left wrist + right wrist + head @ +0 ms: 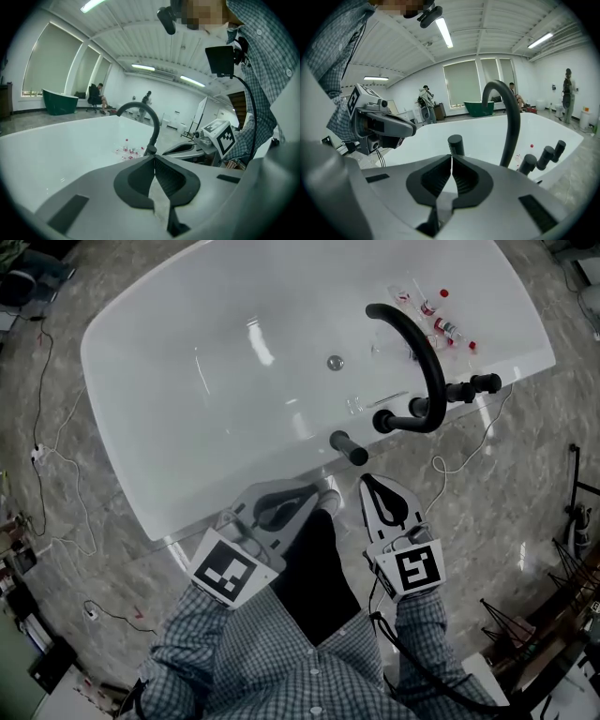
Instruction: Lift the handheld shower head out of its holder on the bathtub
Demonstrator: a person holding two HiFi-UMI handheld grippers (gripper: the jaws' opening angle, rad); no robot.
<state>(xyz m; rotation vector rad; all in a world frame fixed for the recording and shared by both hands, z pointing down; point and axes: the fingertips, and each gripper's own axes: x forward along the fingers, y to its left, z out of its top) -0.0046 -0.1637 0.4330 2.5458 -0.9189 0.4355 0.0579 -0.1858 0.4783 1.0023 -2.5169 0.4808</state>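
The handheld shower head (348, 447) is a short black cylinder standing in its holder on the near rim of the white bathtub (187, 456). In the right gripper view the shower head (455, 144) rises just beyond my right gripper (451, 157), which is shut and empty. In the head view my right gripper (367, 481) points at the rim just below the shower head. My left gripper (327, 496) sits beside it to the left, also shut with nothing held, and its jaws (153, 158) face across the tub.
A black arched spout (420, 352) and black knobs (473, 385) stand on the rim right of the shower head. Small red-capped bottles (441, 320) lie in the tub's far right corner. Cables (56, 460) run over the marble floor.
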